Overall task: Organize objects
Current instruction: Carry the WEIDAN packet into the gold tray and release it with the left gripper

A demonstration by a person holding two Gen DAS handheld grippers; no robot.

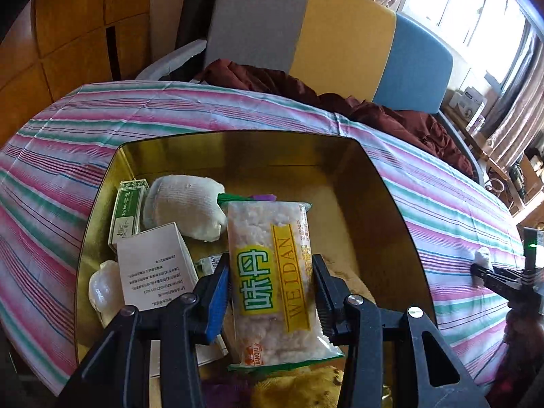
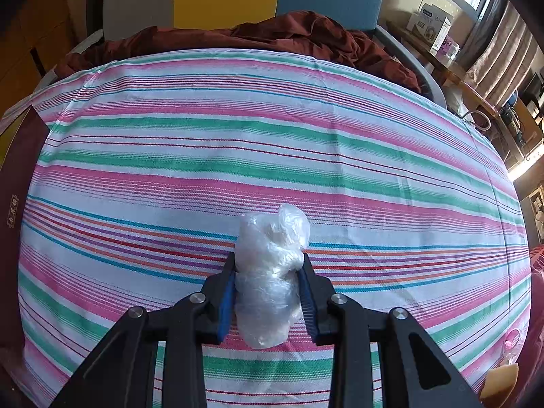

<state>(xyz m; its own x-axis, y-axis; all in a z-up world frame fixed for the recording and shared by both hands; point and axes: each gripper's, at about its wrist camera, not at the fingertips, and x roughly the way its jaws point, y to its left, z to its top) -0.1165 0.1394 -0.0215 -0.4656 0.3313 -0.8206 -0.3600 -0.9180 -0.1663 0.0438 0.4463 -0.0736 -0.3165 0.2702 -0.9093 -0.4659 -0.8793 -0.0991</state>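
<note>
Our left tool [image 1: 272,282] pinches the light, crinkly snack packet [image 1: 272,282] at mid-length over the gold box [image 1: 391,183], while our right tool [image 2: 268,289] squeezes a soft, slippery plastic-wrapped bundle [image 2: 272,272].

- Daylight pours in from the window [image 1: 476,10] at upper right, blown out to white.
- Gold box [image 1: 340,156] interior sits in shade.
- Fisheye bending curves the striped cloth [image 2: 272,136]; corners go black.
- Focus is sharp.
</note>
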